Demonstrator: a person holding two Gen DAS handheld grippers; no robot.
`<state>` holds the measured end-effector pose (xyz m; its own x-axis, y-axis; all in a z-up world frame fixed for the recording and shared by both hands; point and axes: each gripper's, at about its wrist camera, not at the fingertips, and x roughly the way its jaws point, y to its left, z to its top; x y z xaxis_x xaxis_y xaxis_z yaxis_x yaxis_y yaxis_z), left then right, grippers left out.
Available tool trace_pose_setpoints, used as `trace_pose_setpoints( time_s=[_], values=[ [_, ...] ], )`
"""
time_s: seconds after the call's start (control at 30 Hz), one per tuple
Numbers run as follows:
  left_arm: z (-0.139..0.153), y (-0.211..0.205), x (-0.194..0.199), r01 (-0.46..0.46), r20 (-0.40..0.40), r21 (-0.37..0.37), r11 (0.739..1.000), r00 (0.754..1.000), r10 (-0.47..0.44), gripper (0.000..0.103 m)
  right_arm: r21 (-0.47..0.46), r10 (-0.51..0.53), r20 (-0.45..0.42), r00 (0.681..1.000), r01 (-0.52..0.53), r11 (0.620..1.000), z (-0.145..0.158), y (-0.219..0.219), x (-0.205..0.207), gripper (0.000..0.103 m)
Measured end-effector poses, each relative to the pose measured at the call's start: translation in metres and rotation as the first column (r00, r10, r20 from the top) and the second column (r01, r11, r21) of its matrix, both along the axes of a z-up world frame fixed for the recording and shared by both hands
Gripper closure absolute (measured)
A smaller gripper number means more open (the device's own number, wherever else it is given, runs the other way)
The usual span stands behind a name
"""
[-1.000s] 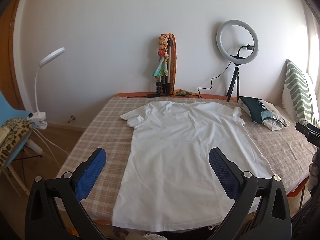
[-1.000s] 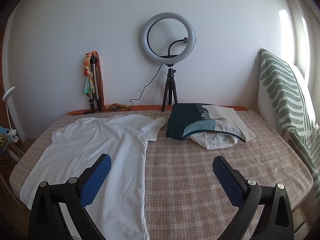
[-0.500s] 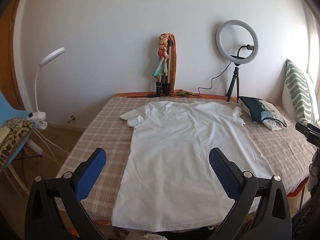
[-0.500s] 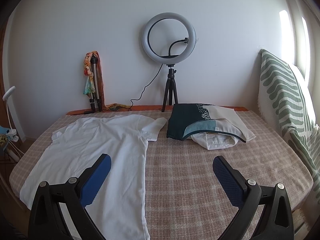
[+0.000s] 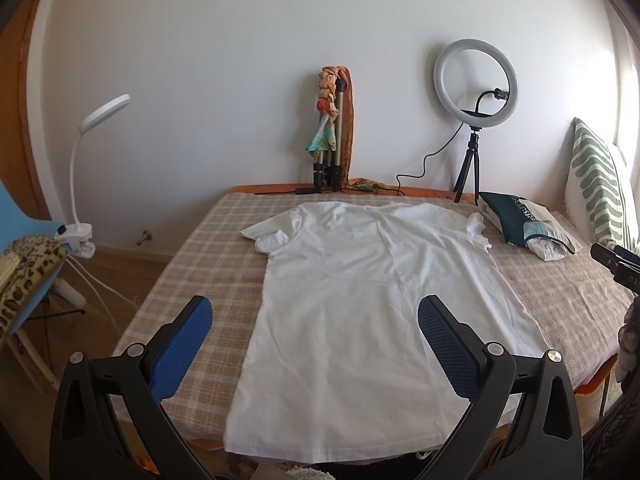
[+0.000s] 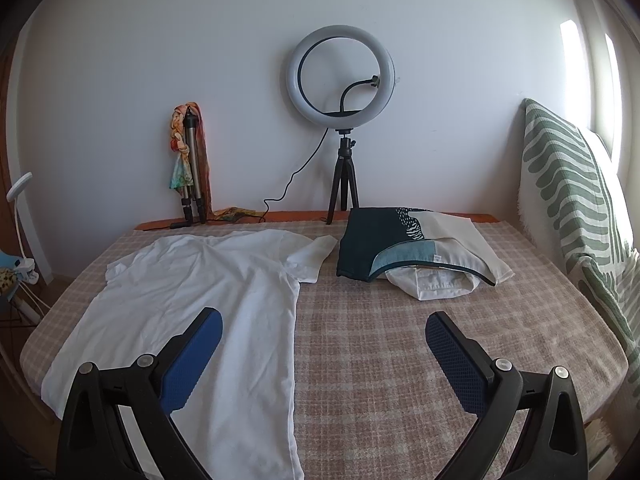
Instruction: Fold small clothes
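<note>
A white T-shirt (image 5: pixel 360 304) lies spread flat on the checked bed cover (image 5: pixel 208 264), collar toward the wall, hem at the near edge. It also shows in the right wrist view (image 6: pixel 192 304), on the left. My left gripper (image 5: pixel 316 316) is open and empty, held above the shirt's lower half. My right gripper (image 6: pixel 324 336) is open and empty, held above the bed cover (image 6: pixel 380 344), its left finger over the shirt's right side.
A pile of folded clothes (image 6: pixel 412 248) lies at the back right, also seen in the left wrist view (image 5: pixel 524 224). A ring light (image 6: pixel 342 72), a tripod with a scarf (image 6: pixel 190 164) and a striped pillow (image 6: pixel 576 208) stand around the bed. A clip lamp (image 5: pixel 86 184) stands left.
</note>
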<state>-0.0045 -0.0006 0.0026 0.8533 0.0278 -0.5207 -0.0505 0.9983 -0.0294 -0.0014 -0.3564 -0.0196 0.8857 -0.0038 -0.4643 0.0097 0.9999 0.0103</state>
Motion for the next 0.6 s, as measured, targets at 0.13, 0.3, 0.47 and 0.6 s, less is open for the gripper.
trace_pose_setpoints(
  time_s=[0.13, 0.3, 0.47, 0.6],
  values=[
    [-0.0003, -0.0004, 0.0, -0.001, 0.001, 0.0, 1.0, 1.0, 0.001, 0.001, 0.0, 0.0, 0.001, 1.0, 0.0, 1.0, 0.0, 0.0003, 0.0003, 0.0],
    [-0.0002, -0.0004, 0.0, 0.0, 0.0, 0.0, 1.0, 1.0, 0.0, 0.001, -0.001, 0.0, 0.0, 1.0, 0.0, 1.0, -0.0001, 0.0006, 0.0004, 0.0],
    [-0.0002, -0.0008, 0.0001, 0.0, 0.0, -0.001, 1.0, 1.0, 0.0, 0.001, 0.0, 0.002, 0.0, 1.0, -0.002, 1.0, 0.0005, 0.0009, 0.0009, 0.0],
    [-0.0003, -0.0009, 0.0, 0.001, 0.0, 0.0, 1.0, 1.0, -0.001, 0.001, 0.001, 0.003, -0.001, 1.0, -0.003, 1.0, 0.0004, 0.0012, 0.0008, 0.0]
  ],
)
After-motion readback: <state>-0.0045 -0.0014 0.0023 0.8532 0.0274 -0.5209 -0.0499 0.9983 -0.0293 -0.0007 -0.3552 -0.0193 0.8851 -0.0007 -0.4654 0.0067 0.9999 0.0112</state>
